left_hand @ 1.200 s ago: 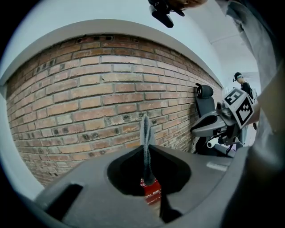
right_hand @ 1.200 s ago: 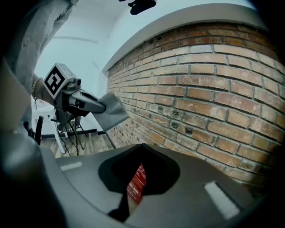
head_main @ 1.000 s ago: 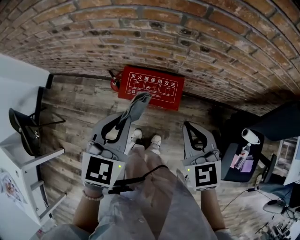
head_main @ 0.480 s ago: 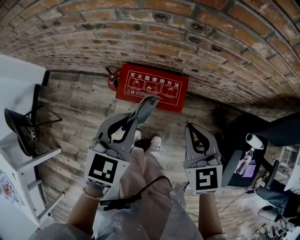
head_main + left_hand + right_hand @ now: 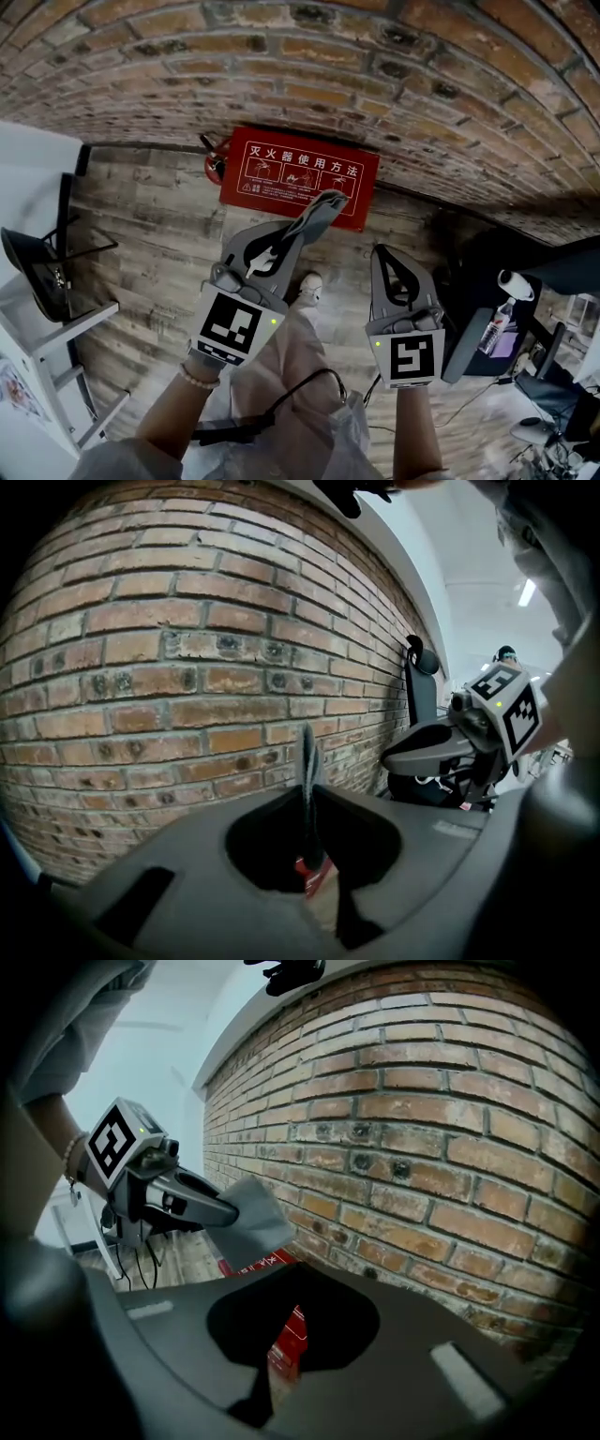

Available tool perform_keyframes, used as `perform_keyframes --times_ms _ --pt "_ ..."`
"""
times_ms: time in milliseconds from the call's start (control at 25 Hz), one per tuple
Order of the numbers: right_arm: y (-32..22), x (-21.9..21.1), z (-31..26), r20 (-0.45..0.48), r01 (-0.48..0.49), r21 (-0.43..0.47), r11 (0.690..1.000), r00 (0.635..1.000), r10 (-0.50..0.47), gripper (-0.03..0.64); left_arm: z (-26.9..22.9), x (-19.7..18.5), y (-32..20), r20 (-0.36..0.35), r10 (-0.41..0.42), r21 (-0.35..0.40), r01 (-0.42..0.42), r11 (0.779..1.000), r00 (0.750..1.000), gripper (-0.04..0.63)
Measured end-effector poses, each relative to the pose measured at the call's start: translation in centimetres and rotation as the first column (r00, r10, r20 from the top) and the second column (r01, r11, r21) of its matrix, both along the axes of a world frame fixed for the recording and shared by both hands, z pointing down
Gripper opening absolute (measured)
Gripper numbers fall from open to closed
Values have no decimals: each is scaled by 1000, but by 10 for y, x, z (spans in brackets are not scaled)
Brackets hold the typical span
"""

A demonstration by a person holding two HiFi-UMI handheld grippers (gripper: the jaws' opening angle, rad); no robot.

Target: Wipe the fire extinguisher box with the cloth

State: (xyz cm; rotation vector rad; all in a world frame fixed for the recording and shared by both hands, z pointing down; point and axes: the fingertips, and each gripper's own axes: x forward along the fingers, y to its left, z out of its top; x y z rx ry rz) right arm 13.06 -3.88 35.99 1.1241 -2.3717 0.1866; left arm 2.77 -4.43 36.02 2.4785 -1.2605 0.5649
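Premises are presenting as an office-type workspace. An exposed brick wall (image 5: 309,56) is running the length of the room above a weathered wood-plank floor (image 5: 150,216). A red fire extinguisher box (image 5: 298,173) with printed usage instructions is standing at the wall's foot, a red extinguisher (image 5: 214,164) just beside it. A black office chair (image 5: 42,262) is sitting by white shelving (image 5: 37,328). A bottle (image 5: 494,330) and loose cables (image 5: 553,431) are lying around a workstation at the right.

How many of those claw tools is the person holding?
2. The left claw pinches a grey cloth near the fire extinguisher box; the right claw is shut, empty, beside it.
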Motion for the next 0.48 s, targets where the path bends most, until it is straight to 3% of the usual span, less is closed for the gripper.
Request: perform_keyframes --times_ms 240,480 --pt "2 10 29 -14 -18 -37 999 1000 18 11 24 25 -22 -37 24 9 -24 1000 999 12" --pt "-5 20 53 -27 -31 -53 998 999 30 11 55 43 -43 -19 20 0 -20 1000 1000 12"
